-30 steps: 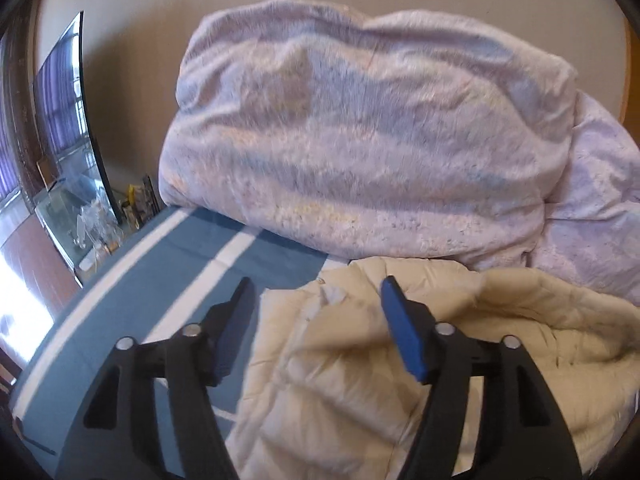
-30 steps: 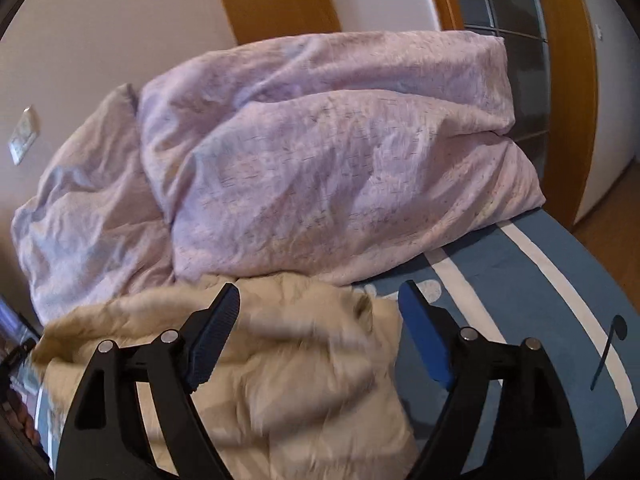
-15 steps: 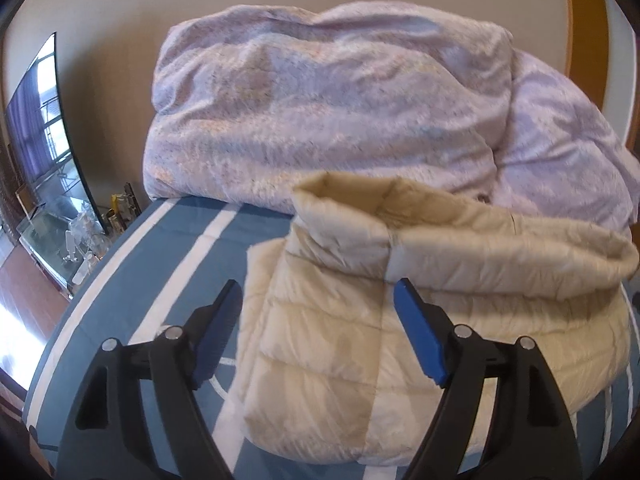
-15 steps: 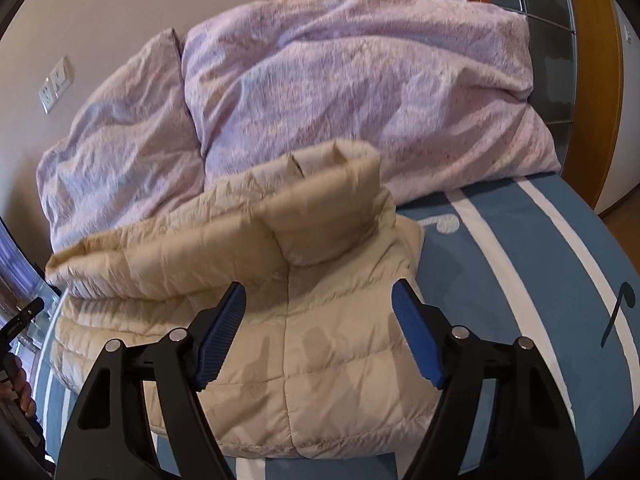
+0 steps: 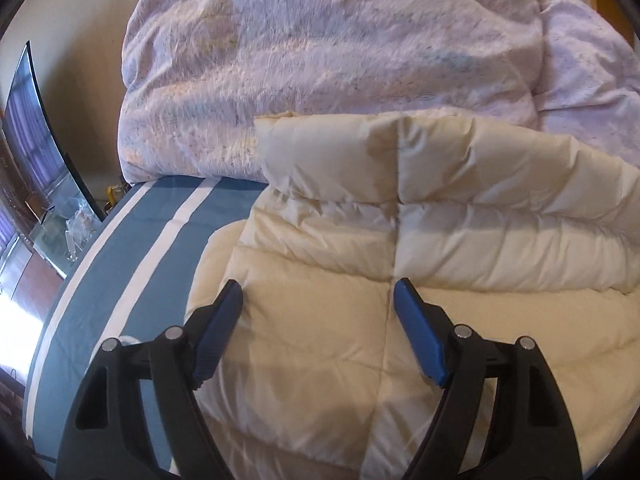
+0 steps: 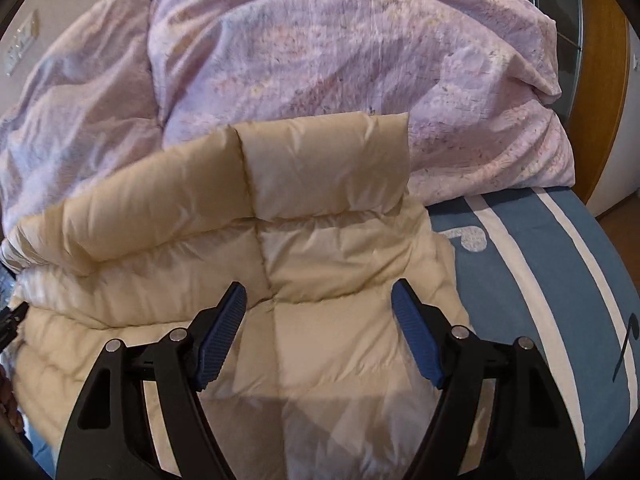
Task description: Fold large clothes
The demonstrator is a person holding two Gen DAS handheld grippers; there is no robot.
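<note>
A cream quilted puffer jacket (image 5: 400, 264) lies folded on the blue striped bed, a padded roll across its far edge. It also shows in the right wrist view (image 6: 320, 240). My left gripper (image 5: 318, 292) is open and empty, just above the jacket's left part. My right gripper (image 6: 318, 292) is open and empty, just above the jacket's right part. Neither holds any cloth.
A bulky lilac duvet (image 5: 320, 60) is piled against the wall behind the jacket, also in the right wrist view (image 6: 340, 60). The blue bedcover with white stripes (image 5: 140, 248) shows at the left and at the right (image 6: 540, 260). A glass cabinet (image 5: 52, 200) stands beyond the left bed edge.
The jacket went from a loose heap to a flat folded stack. Both grippers stayed open and have come in closer and lower over it.
</note>
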